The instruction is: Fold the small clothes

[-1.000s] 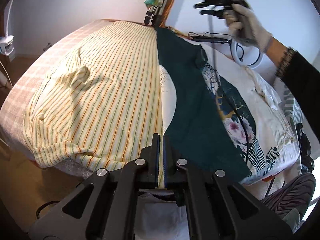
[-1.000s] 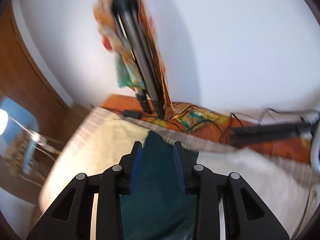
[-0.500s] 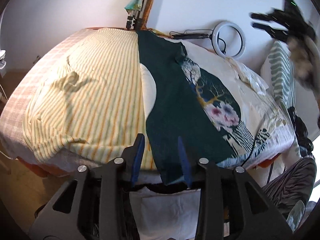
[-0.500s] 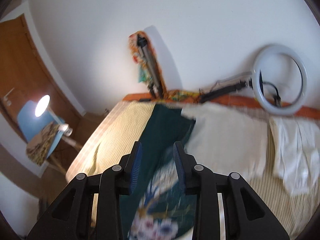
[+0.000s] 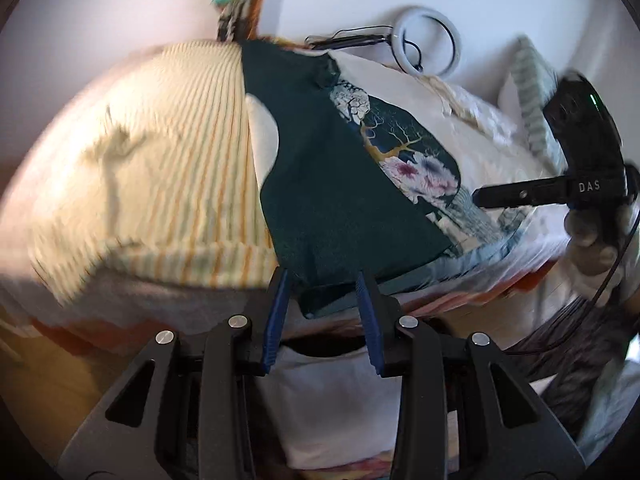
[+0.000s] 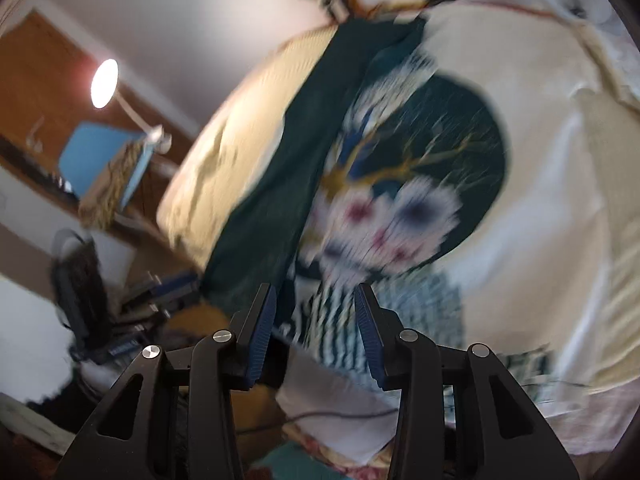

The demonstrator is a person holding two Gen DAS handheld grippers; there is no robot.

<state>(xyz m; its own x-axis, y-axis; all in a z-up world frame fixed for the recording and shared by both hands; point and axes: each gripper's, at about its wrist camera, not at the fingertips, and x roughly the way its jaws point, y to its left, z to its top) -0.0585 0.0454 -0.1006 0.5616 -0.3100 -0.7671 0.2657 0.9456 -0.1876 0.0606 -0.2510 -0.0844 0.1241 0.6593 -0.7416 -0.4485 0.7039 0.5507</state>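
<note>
left gripper (image 5: 322, 280) open, right gripper (image 6: 315, 304) opening

Bed's near edge (image 5: 168, 276) open, ring light (image 5: 427, 46) — tripod (image 5: 240, 8), perhaps — crowd wall

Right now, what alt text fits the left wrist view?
Open left tongs hover at the near hem of a dark green printed garment lying on a striped bedspread. The right tongs approach from the right, held by a gloved hand.

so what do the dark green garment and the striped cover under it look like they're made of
The dark green garment looks like a soft matte knit, probably cotton jersey: it drapes limply over the bed edge, shows no sheen, and carries a flat printed flower design. The striped cover looks like a thicker woven or ribbed cotton, matte, with raised-looking lines and soft creases; blur leaves the weave uncertain.
</note>
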